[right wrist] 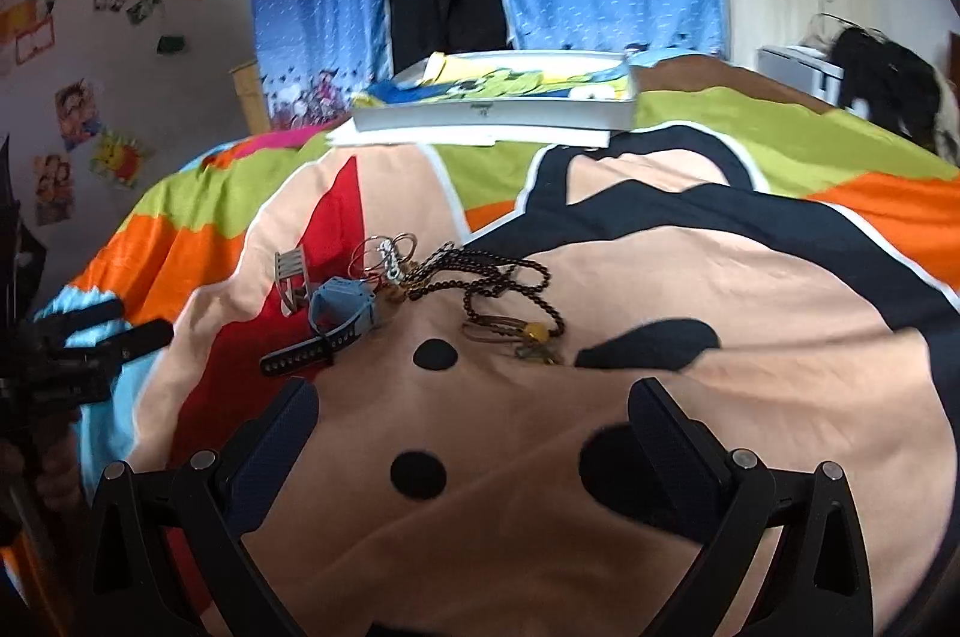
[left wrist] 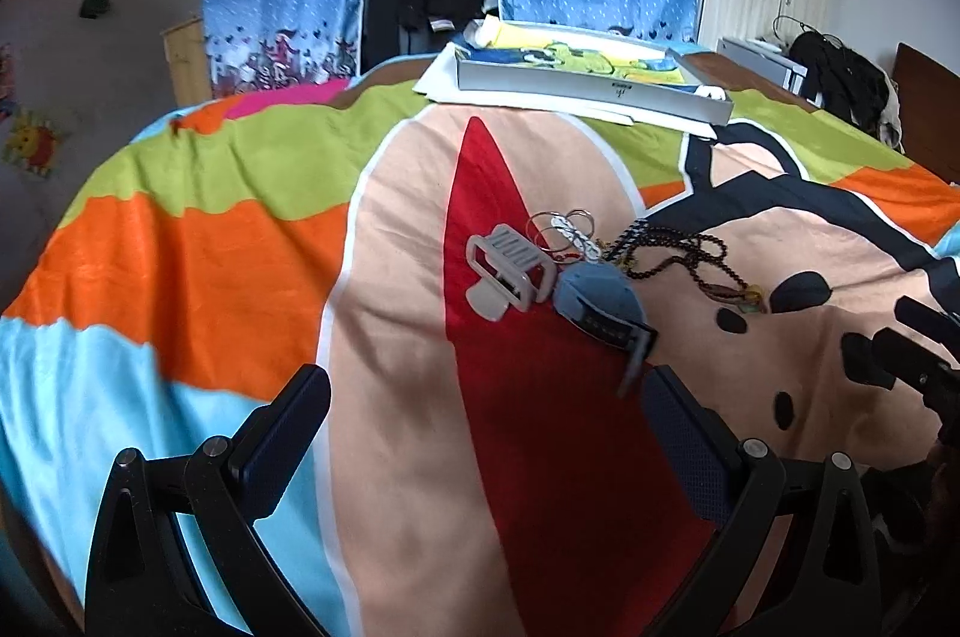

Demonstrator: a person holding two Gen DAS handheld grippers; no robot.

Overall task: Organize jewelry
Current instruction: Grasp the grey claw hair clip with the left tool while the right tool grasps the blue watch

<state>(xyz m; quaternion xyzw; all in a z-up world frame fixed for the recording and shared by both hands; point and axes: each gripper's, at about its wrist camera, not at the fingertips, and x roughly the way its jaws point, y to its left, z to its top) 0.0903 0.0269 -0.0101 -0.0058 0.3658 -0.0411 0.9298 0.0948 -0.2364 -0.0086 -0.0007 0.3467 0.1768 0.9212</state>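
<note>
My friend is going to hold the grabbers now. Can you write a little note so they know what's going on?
Left gripper: open, empty, over the bedspread.
Right gripper: open, empty.
Jewelry lies in one heap on the bed: grey hair clip, blue watch, metal rings, dark bead necklace with a pendant.
A white tray sits at the far edge of the bed.
Done: nothing appears sorted yet.
Left: pick up each piece and organize it, probably into the tray.
</note>
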